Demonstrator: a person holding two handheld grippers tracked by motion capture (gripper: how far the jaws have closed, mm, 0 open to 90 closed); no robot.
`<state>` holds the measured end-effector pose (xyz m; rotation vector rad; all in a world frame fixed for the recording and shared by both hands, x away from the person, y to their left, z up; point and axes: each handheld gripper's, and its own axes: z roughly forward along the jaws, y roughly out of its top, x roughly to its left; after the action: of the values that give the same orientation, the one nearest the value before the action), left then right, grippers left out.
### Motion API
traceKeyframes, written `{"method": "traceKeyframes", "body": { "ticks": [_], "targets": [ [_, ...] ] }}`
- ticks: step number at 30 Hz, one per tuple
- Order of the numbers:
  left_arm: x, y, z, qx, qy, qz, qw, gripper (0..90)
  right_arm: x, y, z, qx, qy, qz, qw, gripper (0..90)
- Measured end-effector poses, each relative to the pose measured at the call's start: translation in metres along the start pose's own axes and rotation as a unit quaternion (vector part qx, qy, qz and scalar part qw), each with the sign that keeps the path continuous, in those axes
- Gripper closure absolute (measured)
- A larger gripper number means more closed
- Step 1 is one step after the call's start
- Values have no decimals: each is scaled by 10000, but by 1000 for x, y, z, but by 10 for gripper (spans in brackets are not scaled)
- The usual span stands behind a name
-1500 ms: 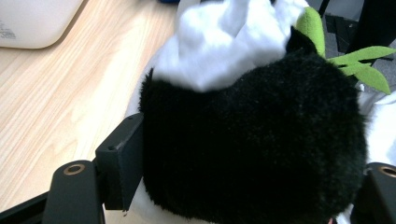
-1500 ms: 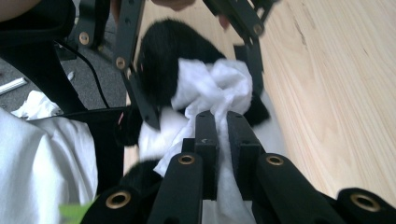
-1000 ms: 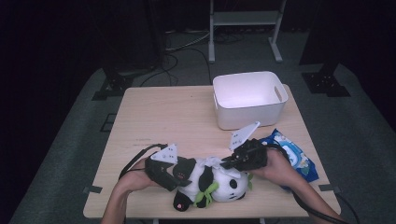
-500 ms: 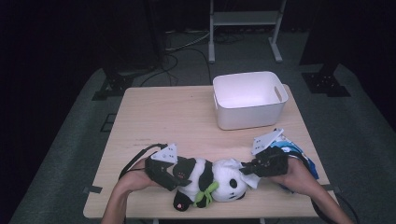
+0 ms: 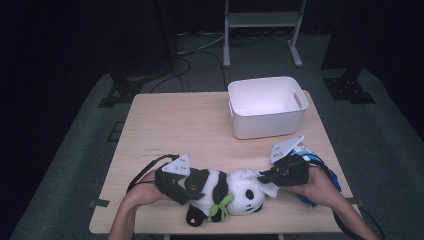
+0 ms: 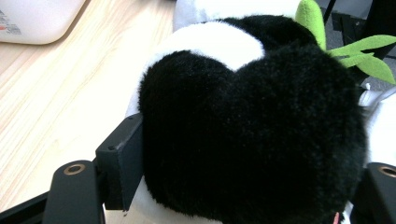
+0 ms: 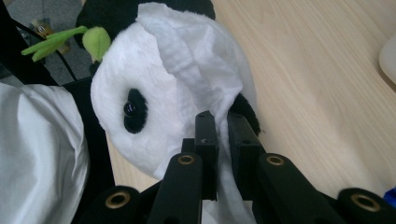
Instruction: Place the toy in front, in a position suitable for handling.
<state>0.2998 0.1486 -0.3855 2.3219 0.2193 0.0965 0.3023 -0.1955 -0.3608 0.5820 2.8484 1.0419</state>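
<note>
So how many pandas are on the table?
1. The plush panda lies near the front edge of the wooden table, between the two tongs; the left tongs clamp its black body. Nothing suggests another, though the white bin's inside is partly hidden.

A black-and-white plush panda (image 5: 227,192) with a green leaf sprig at its neck lay on its side near the table's (image 5: 190,130) front edge, head toward the right. A white tissue (image 7: 201,74) was draped over its head, touching the face.
</note>
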Motion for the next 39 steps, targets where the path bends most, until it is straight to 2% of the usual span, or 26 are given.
{"method": "traceKeyframes", "body": {
  "ticks": [6, 10, 13, 16, 17, 21, 27, 33, 34, 39],
  "targets": [
    [-1, 1, 0, 12, 27, 35, 10000, 246, 2, 11, 2, -135, 47, -68, 9999, 832],
    [-2, 2, 1, 4, 35, 19, 10000, 246, 6, 26, 6, -190, 71, -217, 9996, 832],
    [-3, 2, 1, 20, 37, 46, 10000, 246, 9, 40, 12, -273, 181, -315, 9990, 832],
    [-3, 3, 1, 23, 49, 42, 10000, 245, 12, 47, 16, -249, 226, -373, 9987, 832],
    [-4, 3, 1, 22, 48, 31, 10000, 245, 16, 56, 24, -201, 283, -478, 9983, 832],
    [-4, 4, 2, 5, 56, 51, 10000, 245, 20, 67, 34, -132, 350, -551, 9978, 832],
    [-5, 5, 3, 27, 66, 67, 10000, 244, 29, 86, 58, -33, 491, -741, 9960, 832],
    [-5, 6, 4, 43, 60, 73, 9999, 243, 32, 98, 62, -88, 570, -817, 9950, 832],
    [-5, 6, 4, 43, 57, 69, 10000, 243, 36, 104, 65, -57, 588, -910, 9941, 832],
    [-5, 6, 4, 42, 57, 66, 10000, 242, 43, 115, 71, -31, 629, -1032, 9927, 832]
  ]
}}
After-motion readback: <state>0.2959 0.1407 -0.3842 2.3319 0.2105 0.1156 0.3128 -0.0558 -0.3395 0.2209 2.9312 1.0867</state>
